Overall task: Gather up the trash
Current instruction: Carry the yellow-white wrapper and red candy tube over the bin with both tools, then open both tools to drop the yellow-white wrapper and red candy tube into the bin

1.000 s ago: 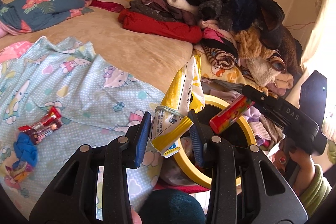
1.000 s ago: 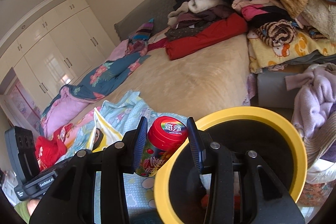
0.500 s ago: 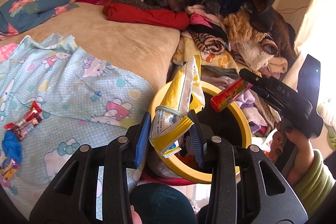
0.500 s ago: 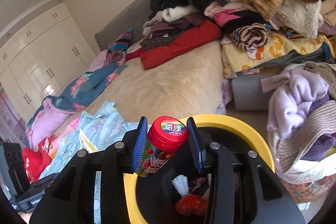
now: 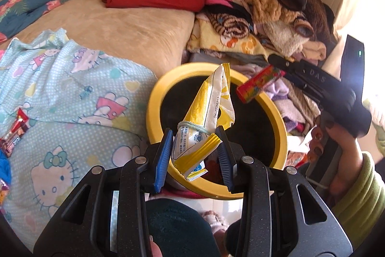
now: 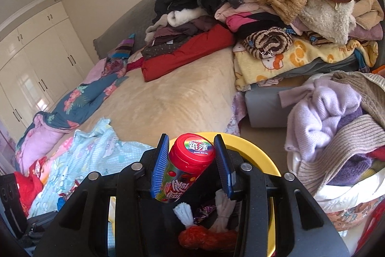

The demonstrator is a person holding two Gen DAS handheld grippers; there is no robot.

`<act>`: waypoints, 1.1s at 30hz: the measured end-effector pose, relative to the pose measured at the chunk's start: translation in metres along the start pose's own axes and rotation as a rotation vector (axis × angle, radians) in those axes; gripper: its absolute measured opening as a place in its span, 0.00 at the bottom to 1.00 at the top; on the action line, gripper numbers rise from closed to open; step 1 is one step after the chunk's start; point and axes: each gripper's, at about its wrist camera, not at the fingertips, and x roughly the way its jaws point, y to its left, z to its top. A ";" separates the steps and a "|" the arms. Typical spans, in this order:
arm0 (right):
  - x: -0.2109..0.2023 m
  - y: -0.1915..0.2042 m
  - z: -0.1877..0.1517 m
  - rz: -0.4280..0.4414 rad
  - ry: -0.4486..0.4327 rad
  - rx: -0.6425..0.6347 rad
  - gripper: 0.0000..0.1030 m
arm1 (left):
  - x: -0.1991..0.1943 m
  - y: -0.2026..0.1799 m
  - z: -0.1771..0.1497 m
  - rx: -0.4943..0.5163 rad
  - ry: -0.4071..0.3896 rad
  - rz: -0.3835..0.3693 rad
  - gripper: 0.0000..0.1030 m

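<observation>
Both loads over the bin at once. Left gripper clamped on a crumpled yellow snack bag, blue fingers pinching its lower, folded end, a pale elastic band looped round the middle. Bag standing up and leaning far, right above the dark mouth of the yellow-rimmed bin. Held by the bottom, probably so the bulk hangs clear and falls straight in once let go.

Right gripper closed on a red-capped candy tube, cap pointing up and far, printed body slanting down between the fingers. Seen from the left wrist, that tube pokes out over the bin's far right rim, with a hand in a green sleeve behind it. Below it in the right wrist view: bin rim curving past, earlier rubbish already inside, a red net-like lump and white twisted paper ends among it.

Bin sitting on the floor, tucked against the near right corner of the bed. Handy spot: short carry from bedding to bin. More to fetch, though: red wrappers lying on the light blue cartoon-print cover at far left.

Likely next call: loosen both grips, and mind the light bag snagging on a finger.
</observation>
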 end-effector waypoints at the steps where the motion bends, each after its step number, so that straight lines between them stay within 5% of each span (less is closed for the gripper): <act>1: 0.001 -0.001 -0.001 -0.009 0.000 -0.004 0.36 | 0.004 -0.003 -0.002 0.006 0.013 -0.002 0.28; 17: 0.011 -0.020 -0.007 -0.088 0.007 -0.020 0.36 | 0.040 -0.028 -0.012 0.063 0.124 -0.022 0.24; 29: 0.014 -0.020 -0.009 -0.044 0.026 -0.005 0.40 | 0.042 -0.026 -0.007 0.041 0.097 -0.032 0.24; 33: 0.014 -0.015 -0.011 -0.029 0.036 -0.012 0.48 | 0.032 -0.014 -0.005 0.002 0.067 -0.015 0.41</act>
